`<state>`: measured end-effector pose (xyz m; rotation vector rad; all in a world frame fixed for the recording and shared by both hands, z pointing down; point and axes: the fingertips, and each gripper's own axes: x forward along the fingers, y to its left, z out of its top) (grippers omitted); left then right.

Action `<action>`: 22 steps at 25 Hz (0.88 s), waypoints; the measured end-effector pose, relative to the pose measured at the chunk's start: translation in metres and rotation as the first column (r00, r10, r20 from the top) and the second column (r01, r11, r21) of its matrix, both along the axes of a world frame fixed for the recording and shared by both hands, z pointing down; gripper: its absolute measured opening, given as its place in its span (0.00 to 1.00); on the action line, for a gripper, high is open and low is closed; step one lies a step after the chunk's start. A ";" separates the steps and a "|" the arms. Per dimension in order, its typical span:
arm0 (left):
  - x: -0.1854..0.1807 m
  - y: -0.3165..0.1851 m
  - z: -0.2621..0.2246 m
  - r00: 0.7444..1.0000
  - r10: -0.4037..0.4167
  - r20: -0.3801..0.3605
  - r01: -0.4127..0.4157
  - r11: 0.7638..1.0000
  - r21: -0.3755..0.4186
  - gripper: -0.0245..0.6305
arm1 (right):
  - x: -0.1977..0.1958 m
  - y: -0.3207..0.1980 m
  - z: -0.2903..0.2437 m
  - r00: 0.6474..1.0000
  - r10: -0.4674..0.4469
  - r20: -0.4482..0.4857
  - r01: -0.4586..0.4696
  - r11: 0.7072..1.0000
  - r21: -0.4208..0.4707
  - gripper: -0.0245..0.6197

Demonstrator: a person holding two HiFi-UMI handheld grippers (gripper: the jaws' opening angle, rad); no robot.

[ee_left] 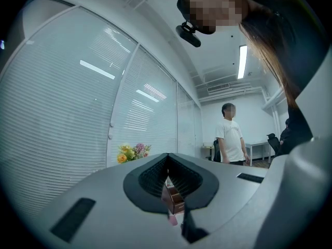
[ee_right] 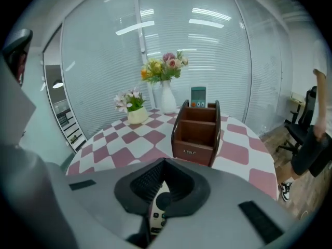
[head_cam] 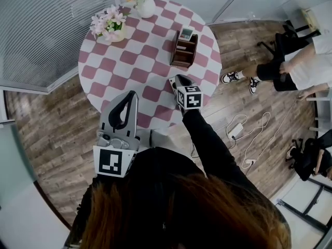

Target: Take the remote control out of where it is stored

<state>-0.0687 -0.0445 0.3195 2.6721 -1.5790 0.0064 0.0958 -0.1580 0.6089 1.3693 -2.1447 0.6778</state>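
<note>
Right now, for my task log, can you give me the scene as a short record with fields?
remote control: held, clear of the organizer
right gripper: shut on the remote control, above the table's near edge
left gripper: shut, nothing held
wooden organizer: upright on the table, front slots empty, teal device in the rear slot
table: checked cloth, white vase and flower pot at the far side

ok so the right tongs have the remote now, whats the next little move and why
Probably lower it onto the bare checked table in front of the wooden holder, then open. The right tongs are shut on the white remote, which sits clear of the holder, so the taking out looks done and only setting it down seems left.
</note>
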 end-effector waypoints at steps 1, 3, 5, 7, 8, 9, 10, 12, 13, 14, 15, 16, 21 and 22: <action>0.000 0.000 0.000 1.000 0.001 0.001 -0.001 1.000 0.000 0.05 | -0.001 -0.001 -0.008 1.000 -0.001 0.013 0.000 0.999 0.043 0.06; 0.000 0.000 0.000 1.000 0.001 0.001 -0.001 1.000 0.000 0.05 | -0.002 -0.003 -0.024 0.999 -0.001 0.042 -0.004 0.991 0.133 0.06; -0.001 -0.001 0.000 1.000 -0.003 0.000 0.003 1.000 -0.001 0.05 | -0.003 -0.003 -0.040 0.998 -0.004 0.063 -0.010 0.977 0.212 0.06; -0.002 -0.002 0.000 1.000 -0.008 0.000 0.008 1.000 0.000 0.05 | -0.004 -0.002 -0.054 0.997 -0.007 0.080 -0.015 0.962 0.272 0.06; -0.002 -0.002 0.000 1.000 -0.009 0.000 0.009 1.000 0.001 0.05 | -0.004 -0.001 -0.060 0.996 -0.009 0.088 -0.018 0.955 0.295 0.06; -0.002 -0.002 -0.001 1.000 -0.008 -0.001 0.008 1.000 0.004 0.05 | -0.004 0.000 -0.066 0.996 -0.009 0.094 -0.021 0.949 0.314 0.06; -0.001 -0.002 -0.001 1.000 -0.007 -0.004 0.007 1.000 0.009 0.05 | -0.005 0.001 -0.072 0.995 -0.008 0.100 -0.025 0.944 0.329 0.06; 0.000 -0.002 -0.003 1.000 -0.001 -0.015 0.002 1.000 0.022 0.05 | -0.005 0.005 -0.083 0.994 -0.005 0.113 -0.035 0.936 0.350 0.06; 0.000 -0.002 -0.004 1.000 0.001 -0.021 0.000 1.000 0.028 0.05 | -0.006 0.008 -0.089 0.993 -0.003 0.120 -0.040 0.935 0.353 0.06; 0.000 -0.002 -0.005 1.000 0.003 -0.026 -0.002 0.999 0.036 0.05 | -0.007 0.010 -0.095 0.992 -0.003 0.125 -0.042 0.934 0.355 0.06; 0.000 -0.002 -0.006 1.000 0.006 -0.030 -0.005 0.999 0.043 0.05 | -0.009 0.013 -0.101 0.992 -0.006 0.127 -0.041 0.933 0.358 0.06; 0.000 -0.002 -0.006 0.999 0.009 -0.031 -0.008 0.999 0.049 0.05 | -0.010 0.015 -0.107 0.992 -0.009 0.124 -0.037 0.931 0.364 0.06; 0.005 -0.005 -0.004 0.999 0.022 -0.028 -0.021 0.998 0.054 0.05 | -0.017 0.029 -0.147 0.995 -0.040 0.089 0.001 0.916 0.402 0.06; 0.005 -0.006 -0.002 0.999 0.024 -0.022 -0.023 0.998 0.050 0.05 | -0.020 0.034 -0.155 0.996 -0.051 0.078 0.014 0.911 0.411 0.06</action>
